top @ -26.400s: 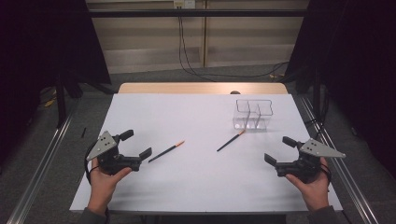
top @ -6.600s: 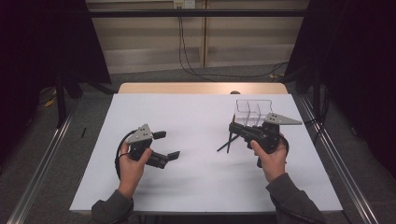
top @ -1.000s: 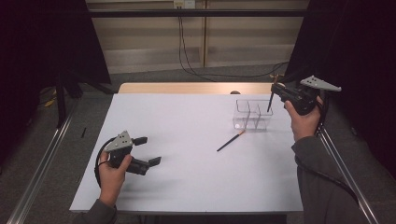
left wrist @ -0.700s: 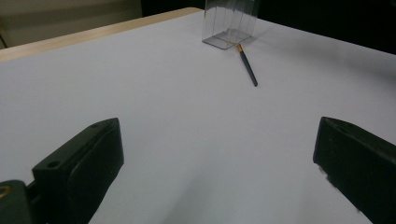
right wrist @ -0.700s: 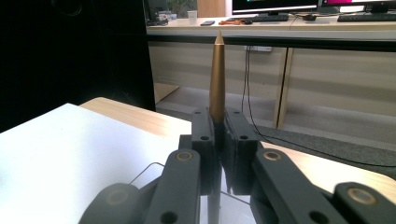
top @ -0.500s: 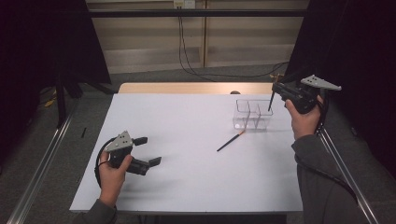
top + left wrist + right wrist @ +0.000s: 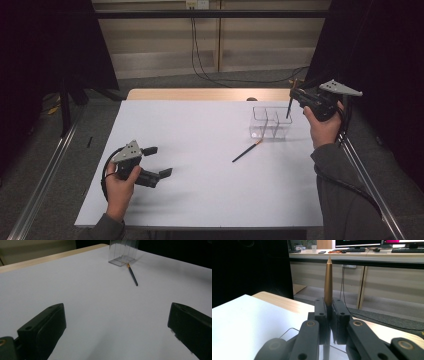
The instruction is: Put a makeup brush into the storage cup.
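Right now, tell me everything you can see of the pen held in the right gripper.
The pen is slim, with a dark barrel and a gold, metallic-looking tapered end that points up past the jaws in the right gripper view. The right gripper is shut on it, one pad on each side. It stands nearly upright, and its lower end hangs over the right compartment of the clear box at the table's far right. Whether it touches the box I cannot tell.

jaws pressed together on a pen point(image 7: 328, 280), gold tapered end standing upright above the pads, tip toward the far desks; right gripper point(image 7: 328, 315) held over the rim of a clear box point(image 7: 291, 332) at the bottom; white table sheet point(image 7: 242, 317) at left, wooden table edge point(image 7: 284, 303) beyond, dark curtain point(image 7: 249, 267) behind, monitors and keyboards far back
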Demonstrator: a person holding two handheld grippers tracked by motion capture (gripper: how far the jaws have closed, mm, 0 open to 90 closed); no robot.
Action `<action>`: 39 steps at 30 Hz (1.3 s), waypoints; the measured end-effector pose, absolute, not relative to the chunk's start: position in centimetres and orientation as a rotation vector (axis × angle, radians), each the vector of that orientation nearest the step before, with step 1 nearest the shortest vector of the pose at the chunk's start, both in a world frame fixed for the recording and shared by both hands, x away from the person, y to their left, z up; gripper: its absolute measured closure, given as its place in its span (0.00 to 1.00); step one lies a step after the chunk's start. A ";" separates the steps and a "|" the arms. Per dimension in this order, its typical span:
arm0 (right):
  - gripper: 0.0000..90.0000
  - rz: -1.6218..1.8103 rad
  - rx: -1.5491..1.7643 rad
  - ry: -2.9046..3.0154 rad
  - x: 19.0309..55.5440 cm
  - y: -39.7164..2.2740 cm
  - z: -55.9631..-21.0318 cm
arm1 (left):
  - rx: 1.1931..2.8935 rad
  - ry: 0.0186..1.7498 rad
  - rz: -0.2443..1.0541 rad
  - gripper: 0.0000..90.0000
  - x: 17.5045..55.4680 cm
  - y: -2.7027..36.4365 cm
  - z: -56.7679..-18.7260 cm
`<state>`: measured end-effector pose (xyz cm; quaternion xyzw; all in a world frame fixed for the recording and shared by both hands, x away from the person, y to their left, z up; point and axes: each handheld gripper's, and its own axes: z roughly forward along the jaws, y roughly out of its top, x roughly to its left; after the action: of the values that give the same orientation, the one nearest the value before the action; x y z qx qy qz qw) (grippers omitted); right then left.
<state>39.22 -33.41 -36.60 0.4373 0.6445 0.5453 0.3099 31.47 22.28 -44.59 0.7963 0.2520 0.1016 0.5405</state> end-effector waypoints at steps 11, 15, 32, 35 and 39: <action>0.94 1.434 1.162 1.715 39.3 -33.2 -37.1 | 1.892 0.598 0.239 0.02 31.5 22.4 -44.7; 0.94 1.436 1.163 1.719 39.3 -33.3 -37.4 | 1.893 0.597 0.239 0.02 31.5 22.4 -44.6; 0.94 1.430 1.164 1.737 38.9 -33.4 -38.6 | 1.900 0.598 0.247 0.02 31.5 22.3 -44.6; 0.94 1.423 1.175 1.732 38.9 -33.5 -38.9 | 1.898 0.595 0.244 0.02 31.5 22.4 -44.6; 0.94 1.423 1.179 1.741 38.9 -33.6 -39.3 | 1.895 0.595 0.245 0.02 31.5 22.4 -44.6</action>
<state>38.91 -33.62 -39.31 0.4434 0.6548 0.5354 0.2967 31.47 22.36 -44.57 0.7971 0.2503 0.1031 0.5398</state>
